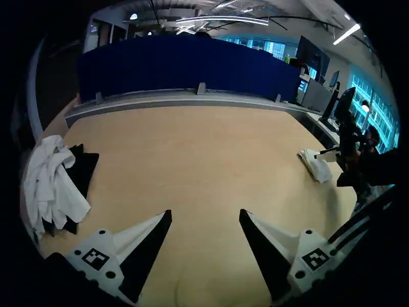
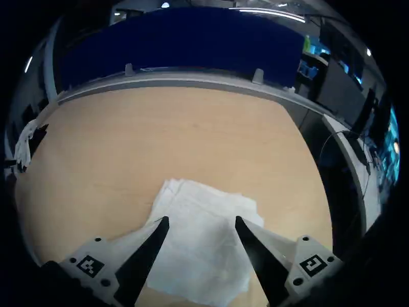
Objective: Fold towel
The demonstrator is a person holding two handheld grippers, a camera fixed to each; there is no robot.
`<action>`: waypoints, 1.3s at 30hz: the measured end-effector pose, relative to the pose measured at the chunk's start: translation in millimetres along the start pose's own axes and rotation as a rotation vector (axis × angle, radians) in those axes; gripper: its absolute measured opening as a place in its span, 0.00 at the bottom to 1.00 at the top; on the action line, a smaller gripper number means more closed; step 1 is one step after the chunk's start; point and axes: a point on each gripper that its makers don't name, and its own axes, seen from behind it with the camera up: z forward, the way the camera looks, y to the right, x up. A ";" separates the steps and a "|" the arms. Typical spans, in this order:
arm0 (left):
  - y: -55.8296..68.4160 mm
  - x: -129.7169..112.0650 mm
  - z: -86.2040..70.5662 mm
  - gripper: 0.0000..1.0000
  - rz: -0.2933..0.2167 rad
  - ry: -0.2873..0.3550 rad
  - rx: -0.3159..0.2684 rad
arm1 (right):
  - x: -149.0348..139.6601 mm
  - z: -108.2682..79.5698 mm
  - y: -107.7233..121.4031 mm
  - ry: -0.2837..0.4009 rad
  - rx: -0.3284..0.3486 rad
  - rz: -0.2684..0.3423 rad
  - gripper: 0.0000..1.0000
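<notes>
Both empty, fingers wide apart: left gripper, right gripper over towel.

Right gripper is hovering over a folded white towel, its fingers standing wide apart with both tips over the cloth; can't tell if they're touching it. Towel is lying flat on the near part of the light wood tabletop. More white cloth is sitting bunched at the far left edge. A blue partition is running along the back.

Two claws, one folded towel, one cloth pile.
</notes>
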 end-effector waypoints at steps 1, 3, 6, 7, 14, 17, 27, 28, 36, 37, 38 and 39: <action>0.1 -0.1 -0.2 0.98 -0.001 0.001 0.003 | -0.9 4.0 0.0 -0.009 0.003 -0.002 1.00; 0.2 -0.3 -0.5 0.98 -0.004 0.002 0.007 | -2.5 11.0 -0.1 -0.024 0.009 -0.005 1.00; 0.1 -1.8 -0.1 0.98 -0.010 0.001 0.014 | -5.8 18.7 -2.8 -0.045 0.022 -0.026 1.00; 0.3 -2.2 -0.1 0.98 -0.011 0.001 0.016 | -6.7 20.2 -3.1 -0.048 0.024 -0.036 1.00; 0.9 -2.5 1.5 0.98 -0.014 0.002 0.021 | -9.0 23.7 -3.6 -0.057 0.045 -0.079 1.00; -0.1 -2.3 3.9 0.98 -0.017 0.001 0.021 | -3.4 21.9 -2.1 -0.043 0.040 -0.079 1.00; -6.2 3.1 8.9 0.98 -0.023 0.016 0.017 | 47.4 -15.0 -11.5 0.144 -0.014 -0.003 1.00; -7.0 4.2 9.6 0.98 -0.023 0.019 0.016 | 52.7 -21.8 -15.2 0.165 -0.016 0.014 1.00; -11.4 12.7 13.2 0.98 -0.028 0.048 0.009 | 84.3 -67.3 -45.8 0.310 -0.036 0.093 1.00; -11.8 14.2 13.5 0.98 -0.028 0.054 0.008 | 88.4 -73.3 -50.7 0.332 -0.040 0.097 1.00; -12.2 15.5 13.7 0.98 -0.028 0.059 0.006 | 92.1 -78.6 -55.1 0.352 -0.044 0.100 1.00; -12.6 16.8 13.9 0.98 -0.028 0.064 0.005 | 95.8 -84.0 -59.4 0.372 -0.047 0.103 1.00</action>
